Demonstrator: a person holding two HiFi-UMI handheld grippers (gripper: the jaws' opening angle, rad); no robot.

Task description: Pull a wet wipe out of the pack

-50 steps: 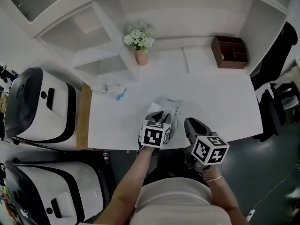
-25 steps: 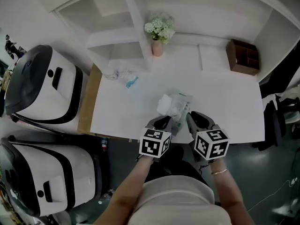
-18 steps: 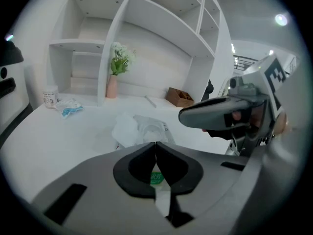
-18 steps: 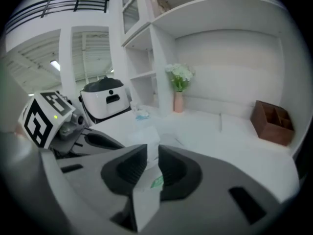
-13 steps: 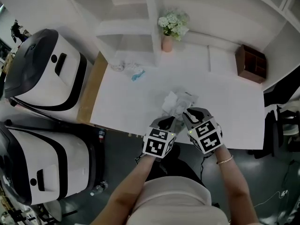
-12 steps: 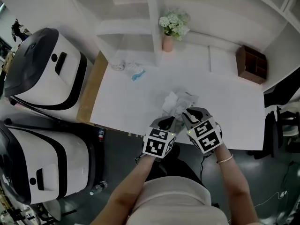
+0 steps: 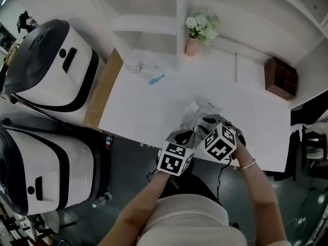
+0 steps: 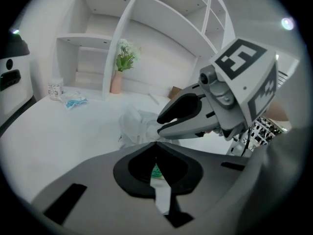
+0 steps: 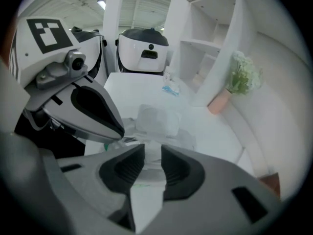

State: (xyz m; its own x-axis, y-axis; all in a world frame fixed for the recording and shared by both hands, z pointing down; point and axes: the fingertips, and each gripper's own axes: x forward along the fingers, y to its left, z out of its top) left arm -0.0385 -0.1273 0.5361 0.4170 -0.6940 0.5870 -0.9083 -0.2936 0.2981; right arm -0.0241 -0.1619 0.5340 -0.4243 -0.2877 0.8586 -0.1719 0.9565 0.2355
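The wet wipe pack (image 7: 206,108) lies near the front edge of the white table (image 7: 148,106), with a crumpled white wipe (image 7: 191,111) standing up out of its top. My left gripper (image 7: 183,136) is at the pack's near edge. In the left gripper view its jaws (image 8: 155,145) are shut, with a strip of the pack's green-and-white film (image 8: 156,172) pinched behind the tips. My right gripper (image 7: 206,123) points steeply down over the pack. In the right gripper view it (image 9: 152,151) stands open, astride the white wipe (image 9: 156,119).
A pink vase of white flowers (image 7: 193,41) stands at the back by the white shelves, and a brown wooden organiser (image 7: 281,79) at the back right. A small jar and a blue-and-white scrap (image 7: 155,79) lie at the back left. Two large white machines (image 7: 48,60) stand left of the table.
My right gripper has rolled over and come down onto the pack's top beside the left one. The left gripper has stayed at the pack's near edge. The head view has shifted.
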